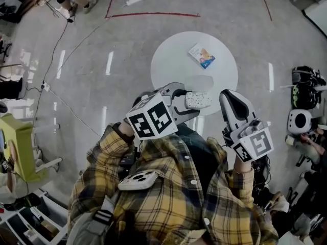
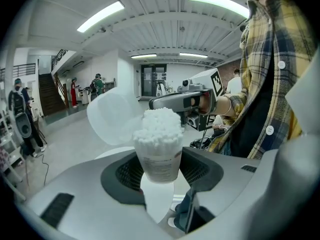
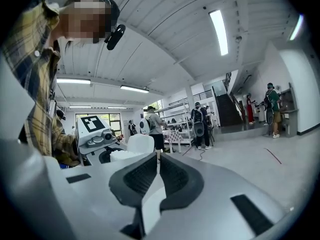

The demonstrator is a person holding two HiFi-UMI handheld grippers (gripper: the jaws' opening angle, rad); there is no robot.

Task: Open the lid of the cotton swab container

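My left gripper (image 2: 160, 170) is shut on the clear cotton swab container (image 2: 159, 158), gripping its lower body. The white swab heads (image 2: 161, 125) bulge out of the top. The translucent lid (image 2: 112, 116) is flipped back to the left and stands open. In the head view the container (image 1: 198, 100) lies sideways in the left gripper (image 1: 190, 104), above the near edge of the round white table (image 1: 173, 60). My right gripper (image 3: 157, 176) is shut with nothing between its pads. It stands to the right of the container (image 3: 122, 155) and apart from it, tips (image 1: 228, 95) pointing away from me.
A small printed packet (image 1: 202, 55) lies on the far part of the table. Cables (image 1: 56, 55) and a red tape line (image 1: 153, 14) run over the grey floor. Bags and gear (image 1: 301, 106) sit at the right. Several people stand in the hall behind (image 3: 202, 124).
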